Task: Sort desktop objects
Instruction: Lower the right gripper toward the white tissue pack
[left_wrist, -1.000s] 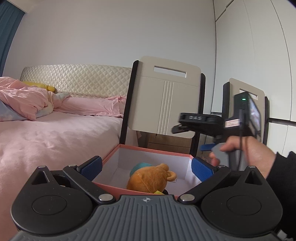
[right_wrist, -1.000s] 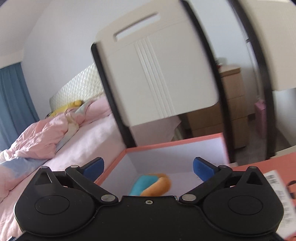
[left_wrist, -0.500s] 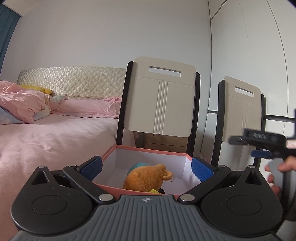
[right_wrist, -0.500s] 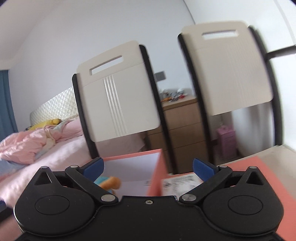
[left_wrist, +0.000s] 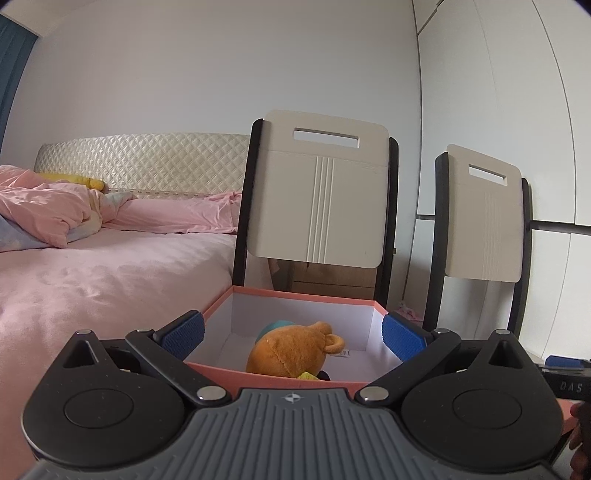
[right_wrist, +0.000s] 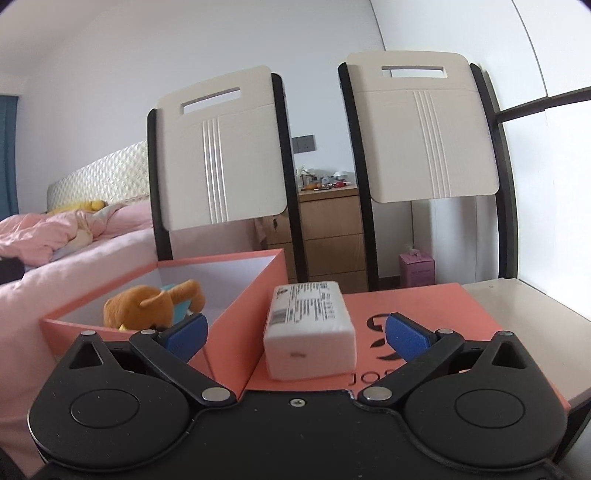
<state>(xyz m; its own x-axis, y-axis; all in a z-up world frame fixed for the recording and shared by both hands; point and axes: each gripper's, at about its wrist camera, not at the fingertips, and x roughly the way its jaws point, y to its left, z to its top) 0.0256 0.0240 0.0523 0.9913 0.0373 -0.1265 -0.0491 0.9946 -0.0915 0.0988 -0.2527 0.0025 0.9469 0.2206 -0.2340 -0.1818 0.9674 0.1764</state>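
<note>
A white tissue pack (right_wrist: 309, 325) lies on the orange box lid (right_wrist: 436, 317), between the spread blue pads of the right hand-held gripper (right_wrist: 295, 334). At its 10 o'clock, the open orange box (right_wrist: 255, 295) holds a plush toy (right_wrist: 147, 306). The left hand-held gripper (left_wrist: 291, 334), level and also spread, faces that box; two chairs (right_wrist: 221, 155) stand at 12 o'clock.

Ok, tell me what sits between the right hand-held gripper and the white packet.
Nothing visible. The right hand-held gripper is open, and the white packet lies on the orange lid directly ahead between its fingers.
</note>
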